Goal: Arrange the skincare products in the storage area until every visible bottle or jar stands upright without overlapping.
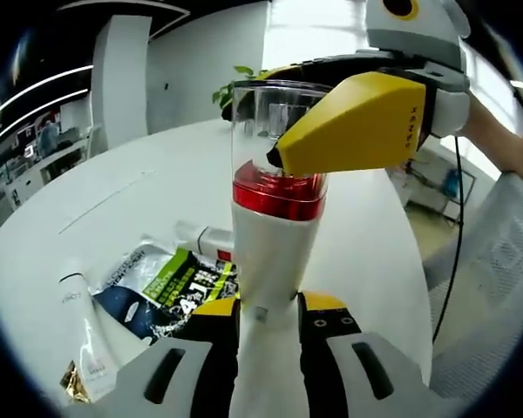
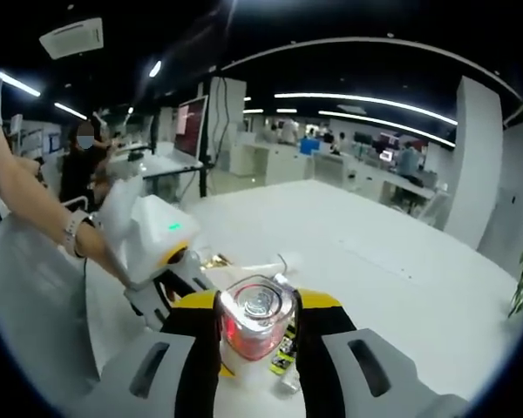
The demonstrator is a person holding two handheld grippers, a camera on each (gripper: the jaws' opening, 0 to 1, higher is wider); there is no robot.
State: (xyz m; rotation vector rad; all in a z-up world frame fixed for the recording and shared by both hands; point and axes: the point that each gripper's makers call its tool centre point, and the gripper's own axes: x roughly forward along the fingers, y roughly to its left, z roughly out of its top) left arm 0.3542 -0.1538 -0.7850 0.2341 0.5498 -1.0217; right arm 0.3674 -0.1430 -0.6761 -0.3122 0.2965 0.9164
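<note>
A white bottle point(image 1: 268, 257) with a red band and a clear cap point(image 1: 260, 122) stands upright between my left gripper point(image 1: 268, 309) jaws, which are shut on its lower body. My right gripper point(image 1: 277, 158) comes in from the right, its yellow jaw pressed against the clear cap. In the right gripper view I look down on that cap point(image 2: 254, 318), and my right gripper point(image 2: 257, 306) is shut on it. The left gripper point(image 2: 179, 283) shows just left of the cap, held by a person's hand.
On the white table point(image 1: 139, 183) under the bottle lie a blue-green sachet point(image 1: 170, 292), a white tube point(image 1: 83, 331), a gold wrapper point(image 1: 74, 383) and a small white bottle point(image 1: 205, 237) on its side. The table edge point(image 1: 414, 261) runs close on the right, beside a mesh chair point(image 1: 506, 252).
</note>
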